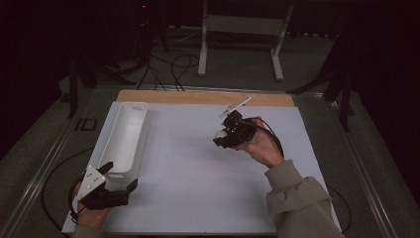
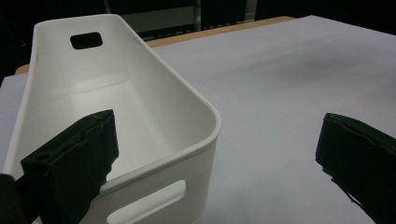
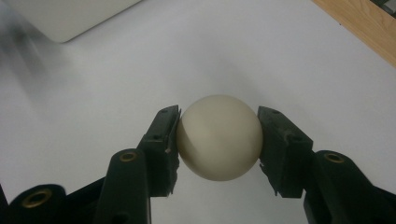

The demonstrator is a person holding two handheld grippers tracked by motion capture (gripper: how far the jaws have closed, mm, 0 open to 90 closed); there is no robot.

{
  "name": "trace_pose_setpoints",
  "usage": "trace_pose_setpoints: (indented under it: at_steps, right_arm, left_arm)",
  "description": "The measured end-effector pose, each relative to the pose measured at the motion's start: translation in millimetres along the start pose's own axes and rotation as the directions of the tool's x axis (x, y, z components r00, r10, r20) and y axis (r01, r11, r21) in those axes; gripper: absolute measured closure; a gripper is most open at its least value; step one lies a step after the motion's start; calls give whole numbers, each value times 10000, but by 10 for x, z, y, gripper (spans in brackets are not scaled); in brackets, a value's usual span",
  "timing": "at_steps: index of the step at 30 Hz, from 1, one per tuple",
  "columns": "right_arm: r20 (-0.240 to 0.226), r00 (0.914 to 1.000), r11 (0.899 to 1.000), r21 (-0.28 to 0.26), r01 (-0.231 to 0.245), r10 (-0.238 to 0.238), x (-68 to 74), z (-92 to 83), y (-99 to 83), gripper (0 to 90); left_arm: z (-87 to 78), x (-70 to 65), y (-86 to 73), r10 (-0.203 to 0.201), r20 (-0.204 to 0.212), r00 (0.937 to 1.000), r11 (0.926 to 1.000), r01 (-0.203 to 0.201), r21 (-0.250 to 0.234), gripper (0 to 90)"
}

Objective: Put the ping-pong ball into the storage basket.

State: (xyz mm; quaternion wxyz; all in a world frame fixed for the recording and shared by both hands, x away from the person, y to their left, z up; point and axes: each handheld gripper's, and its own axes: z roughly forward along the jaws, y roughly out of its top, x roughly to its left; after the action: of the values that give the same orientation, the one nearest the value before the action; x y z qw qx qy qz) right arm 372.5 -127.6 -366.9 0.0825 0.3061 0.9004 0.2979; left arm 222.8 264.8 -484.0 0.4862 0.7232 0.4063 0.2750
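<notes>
Dark curtains hang behind the white table (image 1: 198, 163), and a wooden strip runs along its far edge. Your right gripper (image 3: 218, 140) is up above the middle of the table, and its two black jaws are squeezed tight on a cream ball (image 3: 218, 142), one jaw on each side. The long white bin (image 1: 125, 136) lies at the left side, with its long way running from you toward the far edge. So the ball is off to the right of the bin, well apart from it. Your left gripper (image 1: 119, 179) sits at the near end of the bin, jaws wide apart, with nothing in them. One jaw is over the bin's near end, the other outside. I think the ball goes left next, over the bin.
</notes>
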Motion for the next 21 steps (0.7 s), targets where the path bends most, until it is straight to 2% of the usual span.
trace_pose_setpoints:
  at_steps: [21]
  right_arm:
    - [-111, 9999, 9999, -84, 119, -120, 28, 48, 133, 505]
  left_arm:
    - [4, 0, 0, -4, 8, 10000, 10000, 4, 0, 0]
